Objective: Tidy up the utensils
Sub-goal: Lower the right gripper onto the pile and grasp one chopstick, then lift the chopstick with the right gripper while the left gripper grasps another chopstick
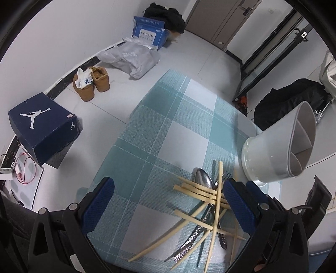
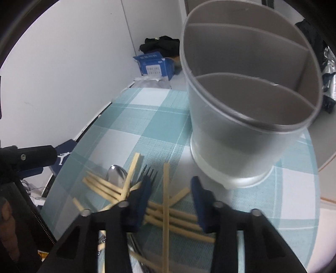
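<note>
White walls (image 1: 63, 31) and pale tiled floor (image 1: 117, 92); shoebox (image 1: 44, 130), boots (image 1: 92, 83), door (image 1: 222, 19) beyond.

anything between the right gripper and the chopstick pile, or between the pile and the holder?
Nothing visible. The right gripper hangs directly over the chopsticks, one upright stick in the gap between its fingers, not visibly pinched. The divided holder stands just beyond the pile, compartments empty, with only bare checked cloth between.

even indoor light, fisheye-warped edges
</note>
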Motion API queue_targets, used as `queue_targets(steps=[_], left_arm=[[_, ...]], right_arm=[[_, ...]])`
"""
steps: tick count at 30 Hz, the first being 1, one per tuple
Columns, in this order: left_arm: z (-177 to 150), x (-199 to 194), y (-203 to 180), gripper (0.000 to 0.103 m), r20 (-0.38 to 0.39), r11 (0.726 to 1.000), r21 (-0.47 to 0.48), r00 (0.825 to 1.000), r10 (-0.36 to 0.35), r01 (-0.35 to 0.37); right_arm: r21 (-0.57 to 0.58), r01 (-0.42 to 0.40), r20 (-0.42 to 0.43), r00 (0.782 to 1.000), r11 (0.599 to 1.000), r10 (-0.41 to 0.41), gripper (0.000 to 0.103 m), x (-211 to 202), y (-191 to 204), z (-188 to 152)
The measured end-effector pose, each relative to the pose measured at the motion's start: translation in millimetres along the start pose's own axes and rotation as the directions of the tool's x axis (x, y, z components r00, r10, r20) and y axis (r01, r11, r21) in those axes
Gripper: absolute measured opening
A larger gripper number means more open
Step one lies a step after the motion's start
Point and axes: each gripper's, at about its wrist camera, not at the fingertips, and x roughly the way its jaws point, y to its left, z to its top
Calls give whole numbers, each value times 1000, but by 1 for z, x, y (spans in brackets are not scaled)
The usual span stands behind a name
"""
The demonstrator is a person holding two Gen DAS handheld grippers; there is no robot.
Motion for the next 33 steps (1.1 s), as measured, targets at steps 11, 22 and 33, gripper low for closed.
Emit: queue_targets(steps=[11,22,33], left_arm=[[7,8,8,102,16,997,13,997,70,-70],[11,14,10,102,-35,1000,21,999,23,-22],[12,14,-17,93,-57,993,102,997,-58,64]], right_arm=[[-53,45,-39,998,998,-47,16,19,7,4],[-73,2,6,1000,997,-1,5,1,13,10],[69,-127,150,982,989,116,5,-65,-16,13]])
